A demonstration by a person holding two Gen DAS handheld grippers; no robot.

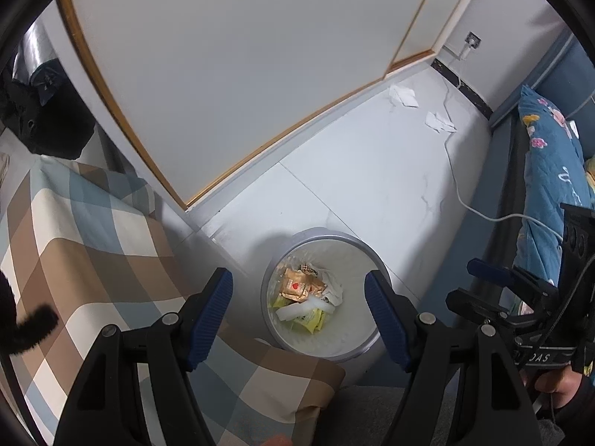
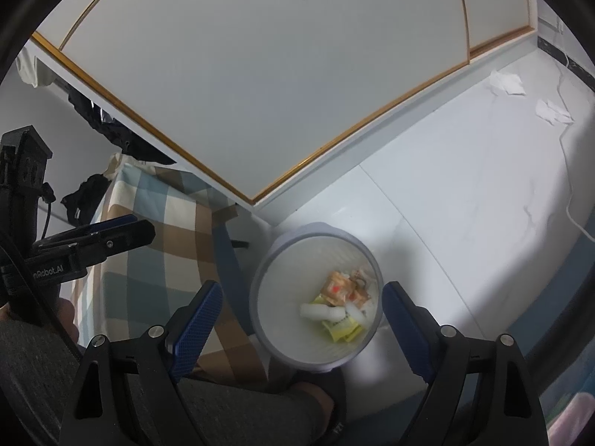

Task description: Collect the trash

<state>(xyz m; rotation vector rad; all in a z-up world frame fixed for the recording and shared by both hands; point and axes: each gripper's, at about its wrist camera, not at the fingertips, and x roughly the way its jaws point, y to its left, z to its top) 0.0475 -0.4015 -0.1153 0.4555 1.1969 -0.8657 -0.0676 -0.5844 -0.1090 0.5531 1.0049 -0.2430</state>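
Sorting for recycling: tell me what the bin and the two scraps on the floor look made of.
Bin: looks like plastic, matte grey rim, pale translucent ribbed wall. Scraps: look like tissue or thin paper, white, crumpled and creased; too small to tell which.

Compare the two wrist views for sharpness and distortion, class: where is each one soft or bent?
Left wrist view: the round white trash bin and its wrappers look crisp; the gold-trimmed white cabinet door bows with fisheye curve. Right wrist view: the same bin is softer, its lower rim smeared.

Open floor [image 1: 372, 171] beyond the bin [image 1: 297, 342]; checkered cloth [image 1: 93, 260] crowds its left.
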